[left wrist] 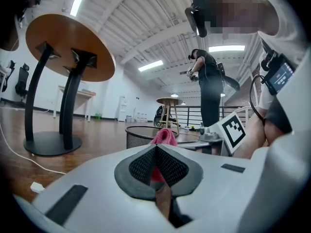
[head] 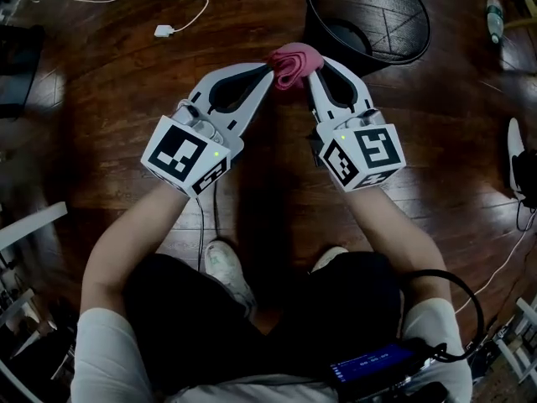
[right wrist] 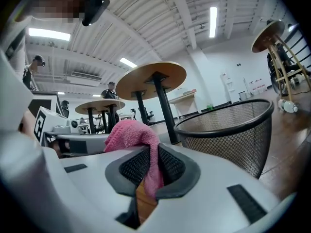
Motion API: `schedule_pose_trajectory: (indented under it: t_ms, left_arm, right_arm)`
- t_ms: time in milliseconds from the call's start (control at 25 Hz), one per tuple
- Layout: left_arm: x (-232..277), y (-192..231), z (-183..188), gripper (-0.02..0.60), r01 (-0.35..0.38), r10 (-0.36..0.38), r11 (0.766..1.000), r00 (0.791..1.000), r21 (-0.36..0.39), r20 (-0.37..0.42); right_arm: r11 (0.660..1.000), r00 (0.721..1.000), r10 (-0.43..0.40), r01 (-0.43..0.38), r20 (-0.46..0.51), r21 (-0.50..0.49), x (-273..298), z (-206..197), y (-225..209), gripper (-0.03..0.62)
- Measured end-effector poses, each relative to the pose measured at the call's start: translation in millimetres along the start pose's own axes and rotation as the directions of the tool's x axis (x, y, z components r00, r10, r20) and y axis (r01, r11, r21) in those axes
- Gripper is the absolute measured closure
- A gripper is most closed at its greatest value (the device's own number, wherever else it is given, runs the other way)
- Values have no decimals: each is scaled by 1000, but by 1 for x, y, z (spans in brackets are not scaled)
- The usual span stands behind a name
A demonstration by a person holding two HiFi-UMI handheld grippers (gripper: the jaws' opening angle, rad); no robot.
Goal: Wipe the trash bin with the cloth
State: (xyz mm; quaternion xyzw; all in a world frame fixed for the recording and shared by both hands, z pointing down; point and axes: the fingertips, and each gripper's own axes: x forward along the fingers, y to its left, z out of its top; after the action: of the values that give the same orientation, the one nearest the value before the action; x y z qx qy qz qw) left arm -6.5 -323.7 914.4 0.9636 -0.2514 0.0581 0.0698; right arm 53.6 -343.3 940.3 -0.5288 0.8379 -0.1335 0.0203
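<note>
A pink cloth (head: 295, 64) is bunched between both gripper tips, held up over the wooden floor. My left gripper (head: 270, 72) is shut on one end of the cloth (left wrist: 163, 139). My right gripper (head: 309, 74) is shut on the other end, and the cloth (right wrist: 137, 141) hangs down between its jaws. A black wire-mesh trash bin (head: 369, 17) stands upright just beyond and to the right of the tips. In the right gripper view the trash bin (right wrist: 233, 130) sits close on the right.
A white cable with a plug (head: 164, 30) lies on the floor at the far left. A bottle (head: 494, 15) lies at the far right. Round tables (left wrist: 63, 47) on black pedestal bases stand around. Other people (left wrist: 209, 89) stand farther off.
</note>
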Motion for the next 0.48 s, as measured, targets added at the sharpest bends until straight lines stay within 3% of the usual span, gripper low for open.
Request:
schedule_pose_trajectory:
  t_ms: [280,480]
  left_arm:
    - [-1,-21,-25,572,50,-50,999,997,-9,-51]
    - [-3,-16,-24,572,32,-33,999,998,-8,-51]
  right_arm:
    - [988,995,-93,98,-41,121,12,-10,-27,556]
    - [972,988,-150,153,-28,177,-6,-6,-53,556]
